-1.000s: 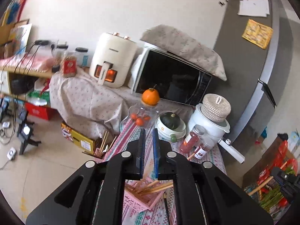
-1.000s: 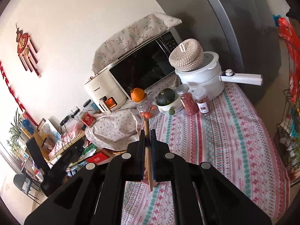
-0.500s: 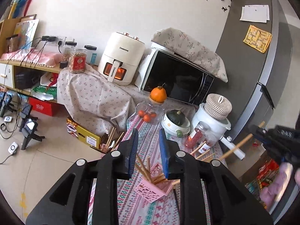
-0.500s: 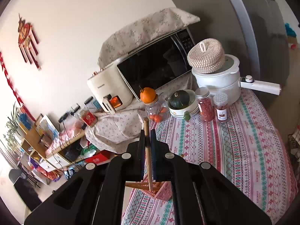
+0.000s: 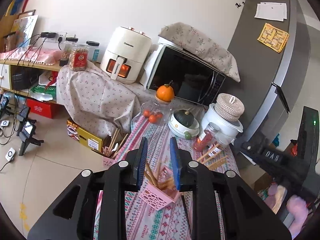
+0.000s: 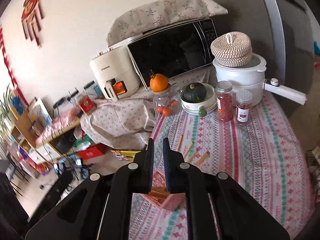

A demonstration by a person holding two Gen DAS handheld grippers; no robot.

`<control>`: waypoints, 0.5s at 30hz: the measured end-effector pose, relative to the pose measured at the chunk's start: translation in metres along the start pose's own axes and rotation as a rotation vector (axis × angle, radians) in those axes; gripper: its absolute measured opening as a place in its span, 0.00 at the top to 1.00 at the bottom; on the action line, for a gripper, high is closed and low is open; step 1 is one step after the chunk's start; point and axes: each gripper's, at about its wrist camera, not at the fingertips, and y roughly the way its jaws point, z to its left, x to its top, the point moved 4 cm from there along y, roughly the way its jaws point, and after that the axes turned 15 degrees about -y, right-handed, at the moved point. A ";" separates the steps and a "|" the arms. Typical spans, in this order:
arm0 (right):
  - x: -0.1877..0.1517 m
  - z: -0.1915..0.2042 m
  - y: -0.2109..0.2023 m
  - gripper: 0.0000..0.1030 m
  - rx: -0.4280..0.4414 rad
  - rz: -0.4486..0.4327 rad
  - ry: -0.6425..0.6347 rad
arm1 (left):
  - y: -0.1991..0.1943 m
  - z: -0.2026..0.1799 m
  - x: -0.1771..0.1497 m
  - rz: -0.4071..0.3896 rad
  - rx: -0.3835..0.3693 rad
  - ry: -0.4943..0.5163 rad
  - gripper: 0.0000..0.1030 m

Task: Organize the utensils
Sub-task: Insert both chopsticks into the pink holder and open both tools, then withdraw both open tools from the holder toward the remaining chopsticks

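Left tongs: the left gripper (image 5: 158, 156) in my left hand hangs over the near end of the table, jaws opening, a moderate gap between the blue pads (image 5: 142, 160). Nothing is pinched; the chopsticks show through the gap from below.
Right tongs: the right gripper (image 6: 158, 154) in my right hand has its jaws opening too, only a narrow slit so far, with nothing between the pads that I can see.
Pink basket: the pink basket (image 5: 158, 195) sits on the striped tablecloth (image 6: 250, 160), directly beneath both pairs of tongs; in the right view it is mostly hidden behind my fingers.
Chopsticks in basket: a bundle of wooden chopsticks (image 5: 155, 175) stands tilted in it, tips fanning upward and away from me.
Loose chopstick: one black chopstick (image 5: 185, 208) lies flat on the cloth just right of the basket.
Second basket: another small pink holder (image 5: 109, 160) with sticks stands off the table's left edge, by a yellow box (image 5: 86, 137).
Back of table: a glass jar (image 6: 166, 102) topped with an orange, a bowl (image 6: 198, 102) holding a dark squash, two red-filled jars (image 6: 225, 102), and a white pot (image 6: 242, 76) under a woven lid.
Right tongs seen from the left: the black body shows at the right edge, held by a pink-gloved hand (image 5: 296, 208).
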 end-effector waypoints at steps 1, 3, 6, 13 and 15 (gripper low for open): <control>-0.005 0.002 -0.003 0.90 -0.008 0.005 -0.014 | 0.000 -0.002 -0.002 0.005 -0.003 0.003 0.78; -0.013 0.004 -0.008 0.90 -0.020 0.012 -0.035 | -0.002 -0.009 -0.010 0.015 -0.002 0.024 0.72; -0.026 0.006 -0.016 0.89 -0.036 0.022 -0.055 | -0.004 -0.016 -0.021 0.025 0.009 0.055 0.70; -0.052 0.004 -0.033 0.67 -0.072 0.026 -0.086 | -0.013 -0.020 -0.047 0.049 0.030 0.094 0.57; -0.062 0.002 -0.038 0.66 -0.089 0.032 -0.098 | -0.015 -0.019 -0.054 0.056 0.039 0.099 0.56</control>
